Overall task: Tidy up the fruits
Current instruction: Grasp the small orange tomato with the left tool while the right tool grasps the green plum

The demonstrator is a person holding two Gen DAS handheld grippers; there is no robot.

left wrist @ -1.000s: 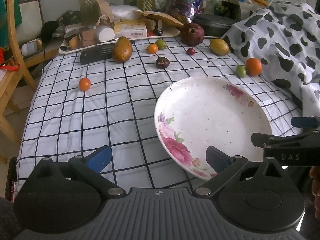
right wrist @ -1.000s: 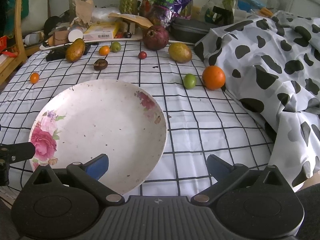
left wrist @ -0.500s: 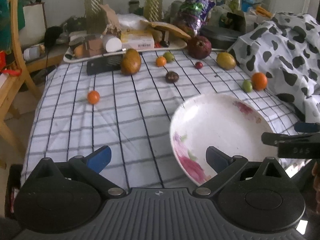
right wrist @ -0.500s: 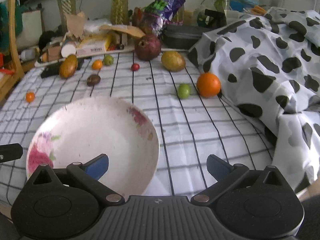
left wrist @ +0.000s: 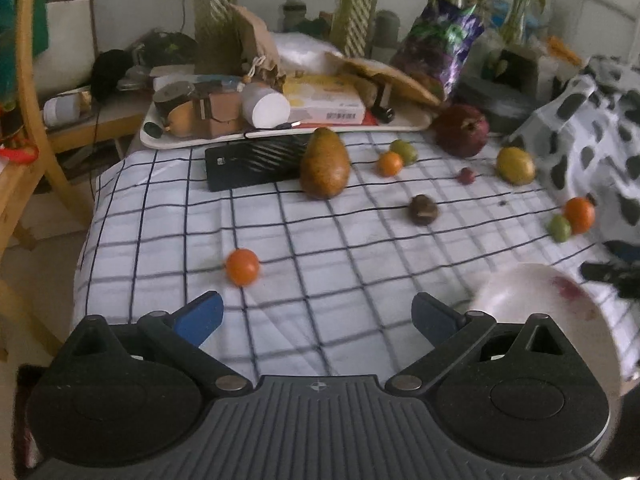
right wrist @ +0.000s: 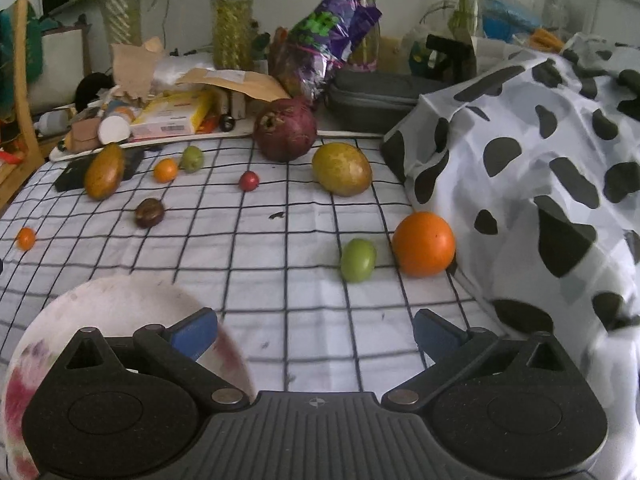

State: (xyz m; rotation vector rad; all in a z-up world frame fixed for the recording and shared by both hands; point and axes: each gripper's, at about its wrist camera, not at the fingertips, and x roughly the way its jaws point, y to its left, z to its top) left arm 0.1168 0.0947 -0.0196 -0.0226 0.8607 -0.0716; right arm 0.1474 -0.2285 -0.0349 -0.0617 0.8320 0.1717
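Several fruits lie scattered on a checked tablecloth. In the left wrist view a small orange lies nearest, just ahead of my open, empty left gripper. A brown mango, a dark fruit and a pomegranate lie farther back. A white floral plate sits at the right. In the right wrist view my right gripper is open and empty, with its left finger over the plate. An orange and a green fruit lie ahead of it.
A tray with boxes and cups stands at the back, with a black flat object before it. A cow-print cloth covers the right side. Plant vases and a purple bag stand behind. A wooden chair is at the left.
Both grippers have pulled back and risen, so the plate has slid toward the bottom of both views. The left view has swung left, toward the small orange. Both grippers stay open.
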